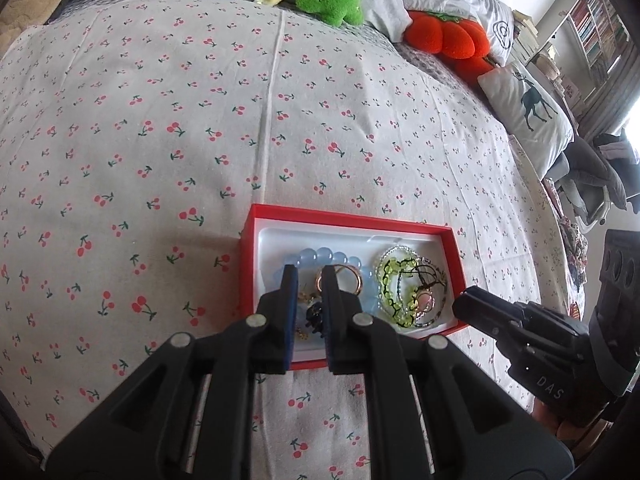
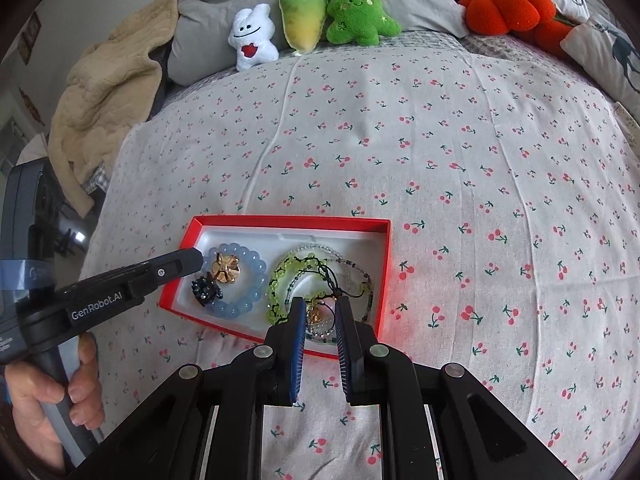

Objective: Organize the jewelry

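A red box [image 1: 344, 219] [image 2: 288, 223] with a white lining lies on the cherry-print bedsheet. It holds a blue bead bracelet [image 1: 332, 257] [image 2: 256, 266], a gold flower piece [image 2: 225, 270], a black hair clip [image 2: 206, 289], a gold ring [image 1: 340, 276], a green bead bracelet [image 1: 390, 280] [image 2: 280, 276] and thin beaded strings [image 2: 360, 276]. My left gripper [image 1: 309, 276] hovers open over the box's left half; it also shows in the right wrist view [image 2: 196, 258]. My right gripper [image 2: 319, 308] is open over the green bracelet; it also shows in the left wrist view [image 1: 460, 304]. Both are empty.
Plush toys line the head of the bed: white [image 2: 254, 40], yellow-green [image 2: 302, 16], green tree [image 2: 358, 10] and orange pumpkin [image 2: 508, 6]. A beige blanket [image 2: 104, 96] lies at the left. Pillows [image 1: 528, 116] and a bookshelf [image 1: 596, 28] are at the right.
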The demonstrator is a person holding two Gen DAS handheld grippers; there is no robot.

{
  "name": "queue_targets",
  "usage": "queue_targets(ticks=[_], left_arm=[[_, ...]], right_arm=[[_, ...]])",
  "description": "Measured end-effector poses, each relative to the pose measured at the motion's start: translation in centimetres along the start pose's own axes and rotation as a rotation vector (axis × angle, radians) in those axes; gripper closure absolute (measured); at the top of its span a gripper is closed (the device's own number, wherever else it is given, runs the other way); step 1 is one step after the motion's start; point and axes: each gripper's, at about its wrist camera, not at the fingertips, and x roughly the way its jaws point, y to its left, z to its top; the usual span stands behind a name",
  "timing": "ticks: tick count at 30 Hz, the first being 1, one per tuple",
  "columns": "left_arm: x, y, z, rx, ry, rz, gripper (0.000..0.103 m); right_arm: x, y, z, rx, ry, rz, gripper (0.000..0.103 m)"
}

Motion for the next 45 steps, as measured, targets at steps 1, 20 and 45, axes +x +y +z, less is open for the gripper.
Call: queue_targets(ticks=[1, 20, 45], left_arm=[[-0.2, -0.1, 0.0, 0.005, -0.005, 0.005, 0.089], [-4.1, 0.9, -3.1, 0.080, -0.042, 0.109, 0.051], [-4.2, 1.6, -5.9, 0.084, 0.005, 0.191, 0.015]], right_arm=[[0.1, 0.0, 0.1, -0.002, 0.003, 0.001, 0.088], [1.6, 0.7, 1.0, 0.006, 0.018, -0.009, 0.088], [1.2, 4.2, 0.6, -0.078, 0.017, -0.020, 0.037]])
